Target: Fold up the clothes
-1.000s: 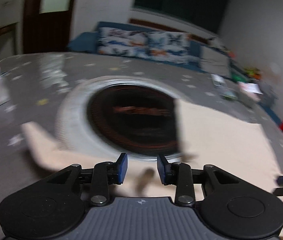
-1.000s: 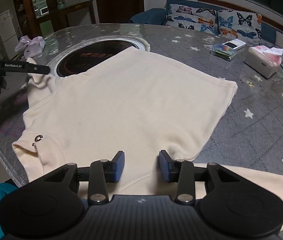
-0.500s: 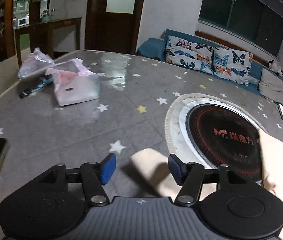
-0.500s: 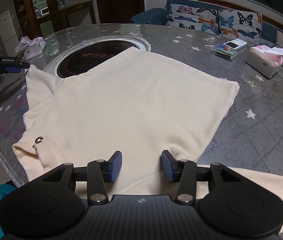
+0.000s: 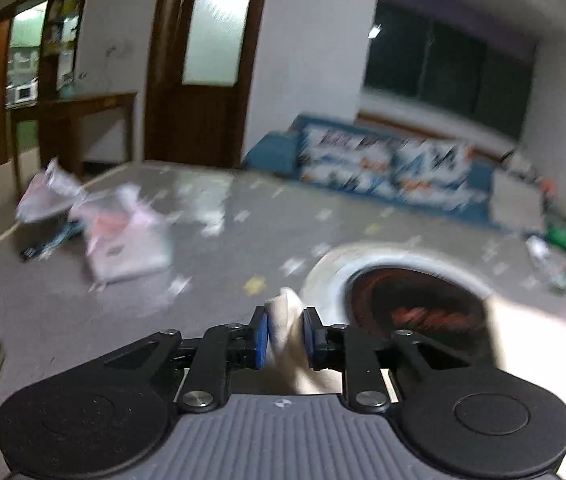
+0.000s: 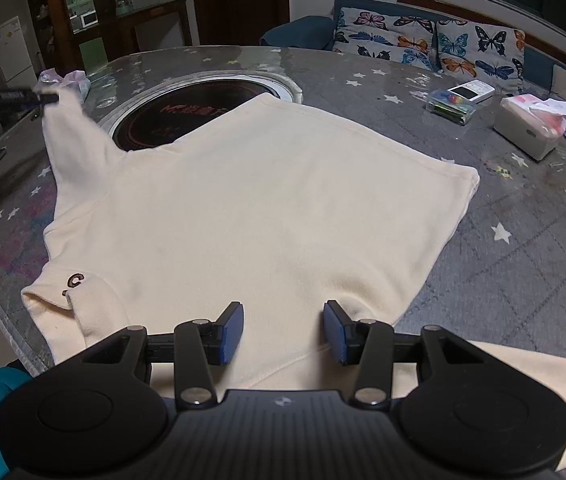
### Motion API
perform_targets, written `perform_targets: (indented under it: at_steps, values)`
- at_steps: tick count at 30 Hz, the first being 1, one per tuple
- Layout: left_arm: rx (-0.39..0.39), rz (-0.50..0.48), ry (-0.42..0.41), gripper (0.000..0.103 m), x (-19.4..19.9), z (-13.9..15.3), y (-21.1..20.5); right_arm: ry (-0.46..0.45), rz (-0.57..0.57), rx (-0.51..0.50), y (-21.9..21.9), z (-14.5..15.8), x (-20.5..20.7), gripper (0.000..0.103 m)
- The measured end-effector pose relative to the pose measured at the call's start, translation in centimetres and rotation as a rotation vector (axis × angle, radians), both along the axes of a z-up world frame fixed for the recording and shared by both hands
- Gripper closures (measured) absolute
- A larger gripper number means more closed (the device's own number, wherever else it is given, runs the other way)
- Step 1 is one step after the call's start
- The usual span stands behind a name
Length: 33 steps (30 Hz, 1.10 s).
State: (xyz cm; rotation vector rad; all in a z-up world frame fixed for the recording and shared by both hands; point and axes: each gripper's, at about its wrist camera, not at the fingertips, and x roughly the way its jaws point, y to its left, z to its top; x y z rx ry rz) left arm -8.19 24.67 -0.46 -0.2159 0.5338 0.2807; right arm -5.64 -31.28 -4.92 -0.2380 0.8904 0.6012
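1. Since half a second ago, the left gripper has closed its blue pads on the end of the sleeve, which then lay loose between wide fingers.
2. From the right wrist view, this same left gripper holds the sleeve end lifted above the table, near the left edge, so the sleeve rises from the shoulder as a tilted strip.
3. Cream sweatshirt lies flat and spread on the grey table with star pattern; its far part covers a piece of the round black cooktop set in the table.
4. One corner of the hem points toward the right side of the table, and the collar with a dark letter "C" is at the near left edge.
5. Right gripper hovers over the near part of the sweatshirt with its jaws wide apart and nothing between them; I cannot tell if the pads touch the cloth.
6. Other sleeve runs along the near edge to the right, partly under the right gripper body.
7. On the far right part of the table stand a white tissue box and a clear plastic case with coloured things, well apart from the sweatshirt.
8. Left wrist view is blurred; a pinkish plastic bag lies on the table at the far left.
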Motion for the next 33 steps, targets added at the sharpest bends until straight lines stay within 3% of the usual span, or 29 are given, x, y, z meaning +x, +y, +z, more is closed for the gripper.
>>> perform_targets:
  at_steps: [2,5,10,14,18,22,23,26,33]
  values:
    - [0.017,0.065,0.039,0.066,0.3,-0.9,0.4,-0.002,0.0,0.0,0.1,0.0,0.1,0.058]
    - [-0.003,0.088,0.049,0.063,0.1,-1.1,0.2,-0.002,-0.003,0.001,0.0,0.0,0.3,0.058]
    - [-0.02,-0.142,0.062,0.065,0.8,-0.9,-3.7,-0.001,-0.008,0.002,0.0,0.0,0.7,0.058]
    - [0.032,-0.26,0.154,0.063,2.3,-2.9,-6.7,-0.001,-0.011,0.004,-0.1,0.0,1.1,0.058]
    - [0.08,-0.254,0.169,0.064,2.8,-2.7,-7.6,-0.014,-0.023,-0.004,-0.5,0.3,1.7,0.058]
    - [0.026,-0.292,0.146,0.061,4.0,-1.4,-8.8,-0.026,-0.061,-0.003,-1.3,0.7,3.0,0.059]
    - [0.014,-0.308,0.142,0.054,4.5,-1.0,-9.6,-0.026,-0.077,0.002,-1.5,0.8,3.5,0.059]
    - [-0.033,-0.349,0.157,0.05,7.2,-0.7,-11.8,-0.009,-0.135,0.024,-2.6,0.8,5.4,0.062]
    - [0.005,-0.4,0.169,0.051,12.9,-1.1,-16.2,-0.031,-0.239,0.038,-4.6,1.4,10.1,0.063]
